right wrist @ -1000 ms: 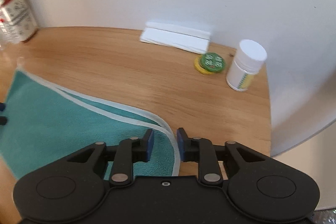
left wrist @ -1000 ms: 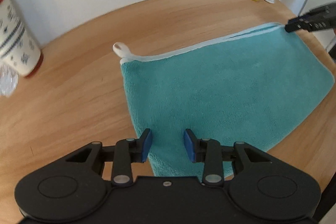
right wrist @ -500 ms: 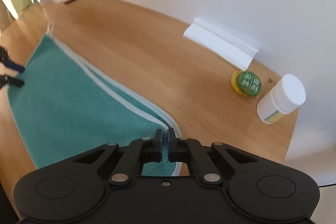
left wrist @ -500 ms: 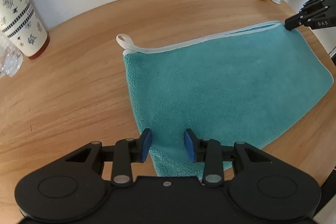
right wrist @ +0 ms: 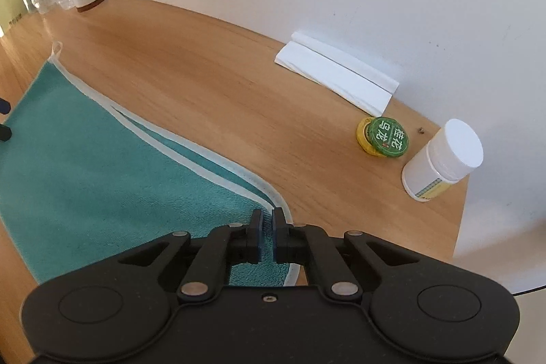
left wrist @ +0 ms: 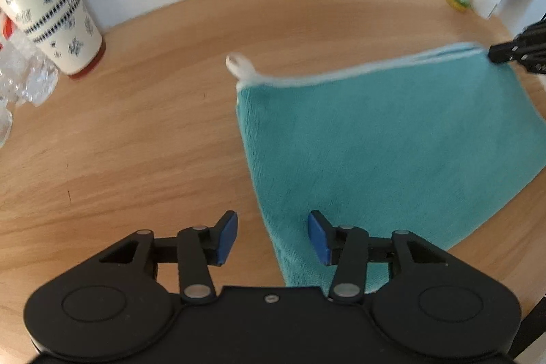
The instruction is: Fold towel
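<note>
Plainly, the towel (left wrist: 392, 142) is a soft, light piece of teal terry, already doubled once, lying flat on the wooden bench (left wrist: 136, 125). Its pale-bound edges run along the far side, and a small hanging loop (left wrist: 239, 63) sticks out at the far left corner. Cloth like this has no stiffness: lifted by one point it will sag and drape, so I judge it wants holding at two corners of the same short side, with both layers pinched together.

The right claw (right wrist: 267, 227) is clenched on the far right corner, its pads pressed onto the white hem where the two layers meet; in the left wrist view it shows at about 2 o'clock, at the towel's corner. The left claw (left wrist: 271, 236) is released, its blue pads spread wide, straddling the near left edge of the cloth at 6 o'clock without gripping it.

The pile should give good friction, so slipping seems unlikely. The real risk, I judge, is catching only the top layer.

A patterned cup (left wrist: 51, 12) stands at 10 o'clock, well apart from the towel.
</note>
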Demonstrator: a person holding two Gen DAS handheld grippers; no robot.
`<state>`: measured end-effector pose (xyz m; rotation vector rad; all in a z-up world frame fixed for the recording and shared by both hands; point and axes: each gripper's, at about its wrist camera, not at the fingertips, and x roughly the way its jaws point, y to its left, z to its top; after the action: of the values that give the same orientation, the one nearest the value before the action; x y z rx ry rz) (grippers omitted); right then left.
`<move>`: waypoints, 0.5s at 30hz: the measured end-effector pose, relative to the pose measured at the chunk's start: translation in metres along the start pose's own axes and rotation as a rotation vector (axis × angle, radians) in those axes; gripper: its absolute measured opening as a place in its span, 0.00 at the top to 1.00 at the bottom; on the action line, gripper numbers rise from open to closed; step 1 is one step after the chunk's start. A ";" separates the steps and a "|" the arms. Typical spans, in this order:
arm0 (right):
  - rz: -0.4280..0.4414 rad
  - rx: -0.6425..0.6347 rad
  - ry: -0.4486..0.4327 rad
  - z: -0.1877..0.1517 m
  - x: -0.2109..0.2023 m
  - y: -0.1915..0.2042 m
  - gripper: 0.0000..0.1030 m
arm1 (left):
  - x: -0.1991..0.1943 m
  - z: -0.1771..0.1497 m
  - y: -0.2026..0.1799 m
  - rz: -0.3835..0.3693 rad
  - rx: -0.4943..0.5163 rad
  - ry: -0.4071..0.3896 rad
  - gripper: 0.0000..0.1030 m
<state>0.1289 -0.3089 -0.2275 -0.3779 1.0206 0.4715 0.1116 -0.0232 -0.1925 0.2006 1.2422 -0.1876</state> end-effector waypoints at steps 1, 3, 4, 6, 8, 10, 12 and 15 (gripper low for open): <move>-0.026 -0.001 -0.013 0.000 -0.004 -0.001 0.80 | -0.001 -0.001 0.001 -0.001 -0.003 -0.002 0.55; -0.068 0.006 -0.033 0.000 -0.012 -0.002 0.77 | -0.005 -0.002 0.002 0.001 0.000 -0.011 0.54; -0.080 0.038 -0.046 -0.001 -0.022 -0.005 0.76 | -0.007 -0.003 0.002 0.005 0.005 -0.020 0.53; -0.031 0.106 -0.064 -0.004 -0.035 -0.006 0.76 | -0.009 -0.005 0.001 0.008 0.012 -0.021 0.52; 0.072 0.160 -0.091 -0.013 -0.046 0.008 0.77 | -0.006 -0.008 0.001 0.007 0.021 -0.013 0.52; 0.118 0.184 -0.068 -0.021 -0.043 0.019 0.77 | -0.005 -0.011 0.004 -0.003 0.017 -0.014 0.52; 0.098 0.208 -0.006 -0.038 -0.032 0.027 0.77 | -0.004 -0.014 0.007 -0.014 0.012 -0.016 0.52; 0.054 0.210 -0.015 -0.055 -0.030 0.032 0.79 | -0.004 -0.014 0.024 -0.053 -0.062 0.001 0.50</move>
<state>0.0586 -0.3165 -0.2298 -0.1597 1.0566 0.4106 0.1038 0.0033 -0.1917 0.1143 1.2533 -0.1943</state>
